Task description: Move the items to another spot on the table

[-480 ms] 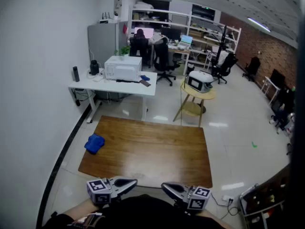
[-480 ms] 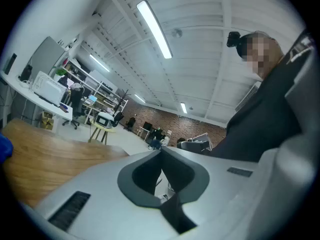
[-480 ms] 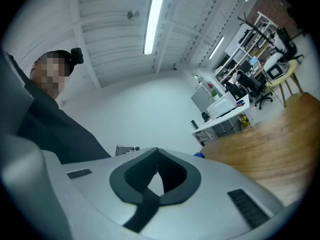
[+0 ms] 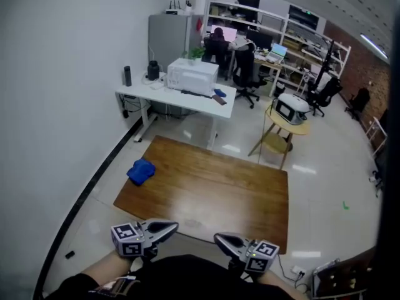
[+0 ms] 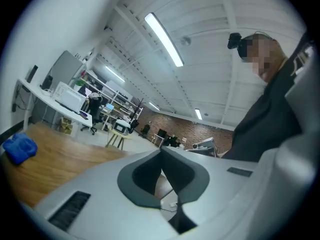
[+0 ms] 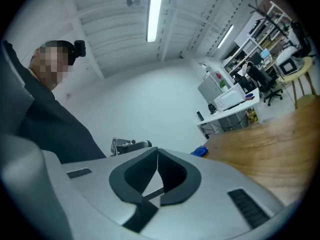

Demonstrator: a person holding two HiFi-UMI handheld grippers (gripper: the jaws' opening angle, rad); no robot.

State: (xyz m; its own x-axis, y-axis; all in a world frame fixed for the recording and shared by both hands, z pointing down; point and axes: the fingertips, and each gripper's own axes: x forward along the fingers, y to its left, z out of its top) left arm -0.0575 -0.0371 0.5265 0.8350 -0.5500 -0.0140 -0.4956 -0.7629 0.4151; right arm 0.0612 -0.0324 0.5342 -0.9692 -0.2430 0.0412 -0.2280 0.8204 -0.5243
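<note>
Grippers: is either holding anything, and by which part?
Nothing is held: left gripper and right gripper are shut, empty; the blue item lies on the table.

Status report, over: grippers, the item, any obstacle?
Left gripper and right gripper shut, empty. Blue item on table, left edge, untouched. No obstacle seen.
</note>
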